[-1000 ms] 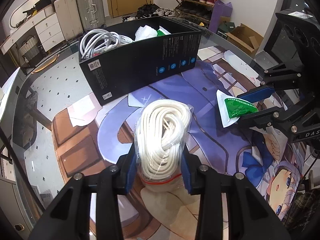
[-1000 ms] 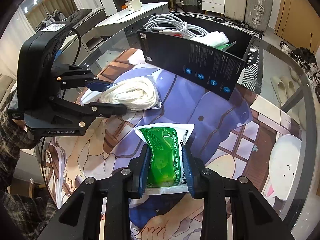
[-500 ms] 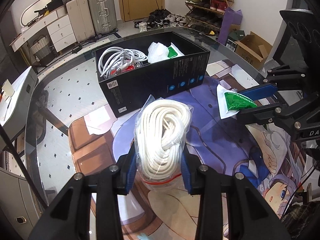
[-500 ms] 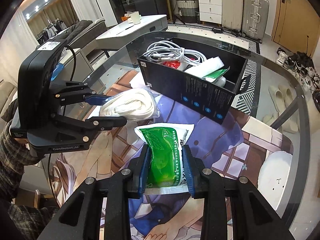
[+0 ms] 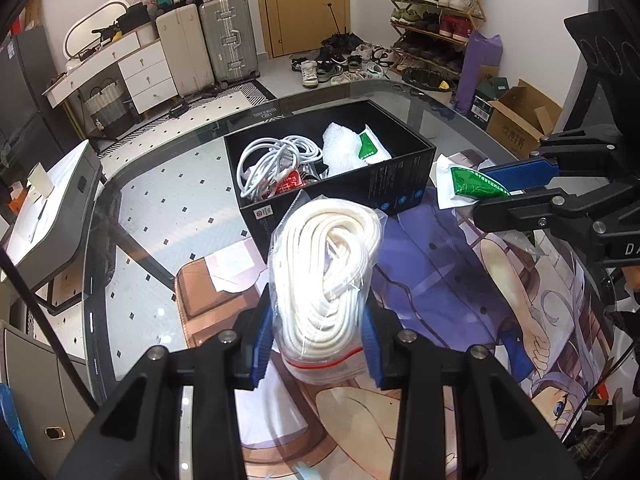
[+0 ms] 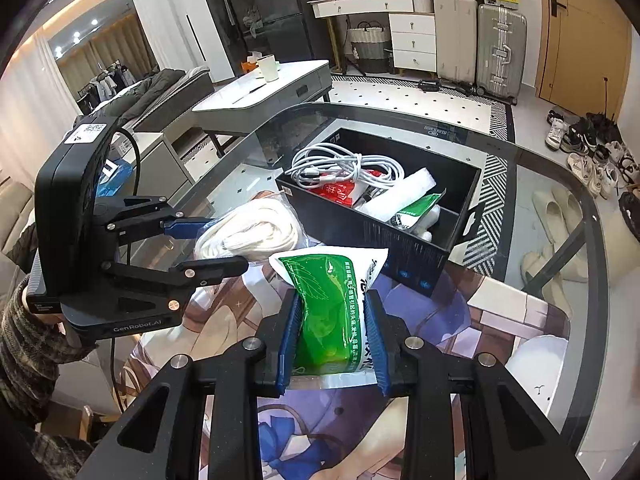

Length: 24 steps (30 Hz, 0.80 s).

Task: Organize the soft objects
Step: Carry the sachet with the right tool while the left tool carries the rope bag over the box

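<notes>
My left gripper (image 5: 316,340) is shut on a clear bag of coiled white rope (image 5: 326,276), held in the air above the printed mat. My right gripper (image 6: 332,336) is shut on a green and white packet (image 6: 332,304), also lifted. Ahead of both stands an open black box (image 5: 400,192) (image 6: 400,240) holding a white cable bundle (image 6: 340,166), a red packet, a white roll and another green packet. In the right wrist view the left gripper (image 6: 222,246) holds the rope bag (image 6: 252,232) to the left; in the left wrist view the right gripper (image 5: 508,186) holds the packet (image 5: 468,184) at the right.
A glass table (image 5: 168,208) carries a printed cartoon mat (image 5: 440,288). A grey side table (image 6: 264,96) with a cup stands beyond it. Suitcases (image 5: 208,44), a white dresser, a shoe rack (image 5: 436,12) and shoes on the floor line the room. A patterned sleeve (image 6: 24,344) shows at the left.
Both grippers have risen with their loads. The black box now appears lower and farther, with its inside in view. Both grips are unchanged.
</notes>
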Each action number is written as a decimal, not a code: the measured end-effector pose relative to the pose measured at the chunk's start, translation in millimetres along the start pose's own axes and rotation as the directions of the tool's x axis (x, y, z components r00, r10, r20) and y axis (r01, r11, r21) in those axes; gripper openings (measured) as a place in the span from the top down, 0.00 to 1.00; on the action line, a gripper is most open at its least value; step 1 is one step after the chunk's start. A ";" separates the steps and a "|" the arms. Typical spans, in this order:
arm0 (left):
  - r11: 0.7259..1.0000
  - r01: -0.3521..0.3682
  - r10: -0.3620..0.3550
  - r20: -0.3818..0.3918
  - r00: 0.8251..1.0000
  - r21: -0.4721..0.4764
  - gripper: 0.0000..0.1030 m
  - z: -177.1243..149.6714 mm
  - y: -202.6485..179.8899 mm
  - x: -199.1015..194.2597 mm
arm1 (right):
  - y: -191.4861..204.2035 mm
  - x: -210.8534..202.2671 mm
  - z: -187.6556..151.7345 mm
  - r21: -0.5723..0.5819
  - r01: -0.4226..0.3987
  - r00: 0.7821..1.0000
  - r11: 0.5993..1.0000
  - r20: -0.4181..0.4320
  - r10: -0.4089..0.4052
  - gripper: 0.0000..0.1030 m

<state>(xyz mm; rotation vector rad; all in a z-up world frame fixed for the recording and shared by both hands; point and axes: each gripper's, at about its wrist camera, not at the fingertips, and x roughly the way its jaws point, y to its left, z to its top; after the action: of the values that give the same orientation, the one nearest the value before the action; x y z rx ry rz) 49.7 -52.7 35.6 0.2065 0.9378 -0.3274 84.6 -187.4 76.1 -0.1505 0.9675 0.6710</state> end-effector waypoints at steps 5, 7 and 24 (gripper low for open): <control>1.000 -0.015 0.015 0.012 1.000 -0.011 0.64 5.4 2.5 -5.5 | -2.0 -2.6 6.7 -0.001 0.007 1.000 1.000 0.007 -0.007 0.69; 1.000 -0.022 0.023 0.015 1.000 -0.017 0.65 7.6 4.1 -7.1 | -4.2 -3.5 10.7 0.000 0.011 1.000 1.000 0.010 -0.011 0.69; 0.999 -0.030 0.033 0.063 0.998 -0.040 0.65 40.2 12.0 -17.9 | -19.6 -14.7 46.3 0.008 0.041 0.997 0.999 0.059 -0.041 0.69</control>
<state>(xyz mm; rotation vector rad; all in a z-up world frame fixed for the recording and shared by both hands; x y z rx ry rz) 74.5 -50.8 73.8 0.1738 0.8769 -0.2848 123.4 -190.8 111.1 -0.1429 0.9073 0.6313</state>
